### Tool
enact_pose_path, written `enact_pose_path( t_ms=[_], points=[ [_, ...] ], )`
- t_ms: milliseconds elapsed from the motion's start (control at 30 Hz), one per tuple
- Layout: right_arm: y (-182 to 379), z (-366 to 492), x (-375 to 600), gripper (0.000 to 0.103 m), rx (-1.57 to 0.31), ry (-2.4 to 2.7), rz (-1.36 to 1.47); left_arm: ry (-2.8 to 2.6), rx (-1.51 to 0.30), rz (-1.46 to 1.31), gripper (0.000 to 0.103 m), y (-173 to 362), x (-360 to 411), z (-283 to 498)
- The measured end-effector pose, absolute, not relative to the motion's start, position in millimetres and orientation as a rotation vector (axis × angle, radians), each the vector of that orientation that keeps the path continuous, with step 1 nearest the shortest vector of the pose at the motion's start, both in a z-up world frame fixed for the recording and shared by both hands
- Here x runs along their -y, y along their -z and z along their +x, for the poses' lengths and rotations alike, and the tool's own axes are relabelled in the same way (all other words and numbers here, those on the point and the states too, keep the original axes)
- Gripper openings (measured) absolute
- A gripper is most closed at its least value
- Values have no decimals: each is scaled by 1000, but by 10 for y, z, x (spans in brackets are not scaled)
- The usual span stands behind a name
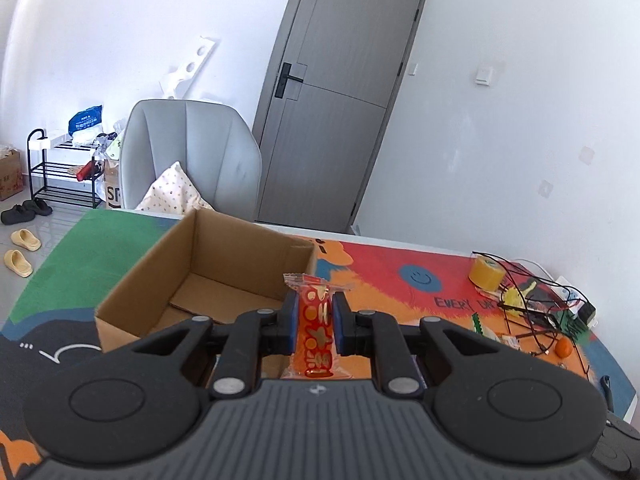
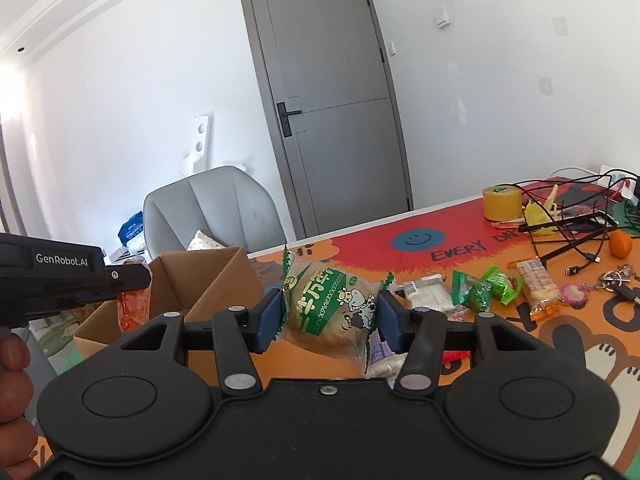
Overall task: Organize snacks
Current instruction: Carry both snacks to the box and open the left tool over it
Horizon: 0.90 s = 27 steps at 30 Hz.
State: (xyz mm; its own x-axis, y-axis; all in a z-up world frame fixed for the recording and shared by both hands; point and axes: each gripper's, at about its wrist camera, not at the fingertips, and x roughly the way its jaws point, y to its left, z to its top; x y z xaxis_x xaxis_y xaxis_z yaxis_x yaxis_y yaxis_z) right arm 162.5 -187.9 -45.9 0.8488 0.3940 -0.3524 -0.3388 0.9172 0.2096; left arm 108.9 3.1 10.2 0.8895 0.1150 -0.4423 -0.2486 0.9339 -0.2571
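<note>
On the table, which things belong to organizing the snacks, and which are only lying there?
For the job: cardboard box, red snack packet in left gripper, green bread packet in right gripper, green snack packets.
Lying about: yellow tape roll, orange, cables, keys.

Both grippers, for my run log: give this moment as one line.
left gripper: shut on red snack packet | right gripper: shut on green bread packet | cardboard box: open

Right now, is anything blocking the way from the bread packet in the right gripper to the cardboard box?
Yes: the left gripper, shut on an orange snack packet, hangs by the cardboard box opening, left of the green bread packet in the right gripper.
</note>
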Motion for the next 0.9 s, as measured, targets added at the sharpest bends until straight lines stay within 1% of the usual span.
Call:
enact_pose_path(
  t_ms=[700, 833, 867, 900],
  points=[
    [302, 1788, 1098, 52, -400, -505, 89, -273, -454, -326, 16, -96, -758, 1251],
    [291, 1803, 980, 52, -405, -523, 75, -268, -469, -325, 17, -54, -815, 1322],
    [290, 1807, 950, 52, -405, -528, 72, -274, -468, -322, 20, -44, -824, 1334],
    [290, 1815, 928, 52, -406, -532, 71, -280, -471, -317, 20, -36, -844, 1335]
  ],
)
